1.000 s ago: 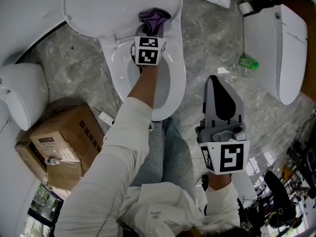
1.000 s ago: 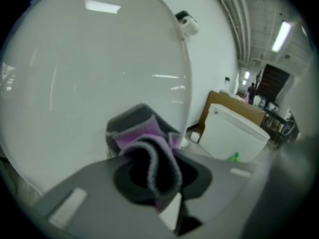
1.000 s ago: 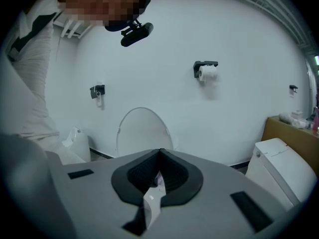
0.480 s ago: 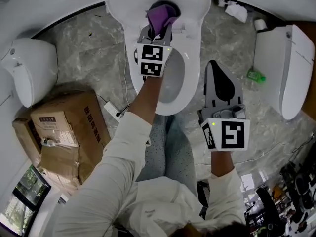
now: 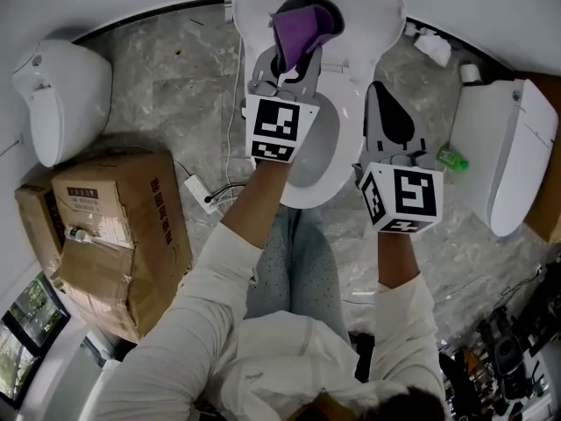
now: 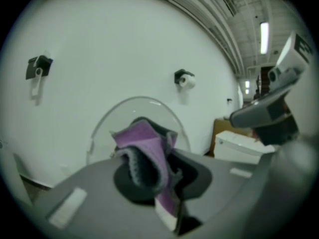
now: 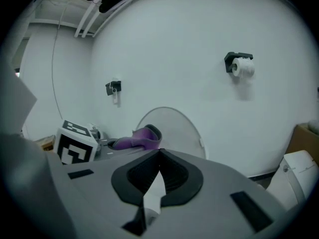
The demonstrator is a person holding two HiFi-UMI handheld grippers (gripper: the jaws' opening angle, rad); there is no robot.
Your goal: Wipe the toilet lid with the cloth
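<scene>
Left hand-held gripper (image 5: 292, 60), clamped on the purple cloth (image 5: 300, 26), holds it at the raised toilet lid's (image 5: 377, 3) middle. Right hand-held gripper (image 5: 384, 95) is shut, empty. Wiping looks under way; next, sweep toward the lid's edges.

Left gripper (image 5: 296, 53) reaches forward on a nearly straight left arm (image 5: 230, 261), white sleeve drawn back off the forearm. I see its 2 jaws clamped on a purple cloth (image 5: 302, 24). Right gripper (image 5: 384, 95) sits just beside it, drawn further back, with its jaws pressed together and empty.
</scene>
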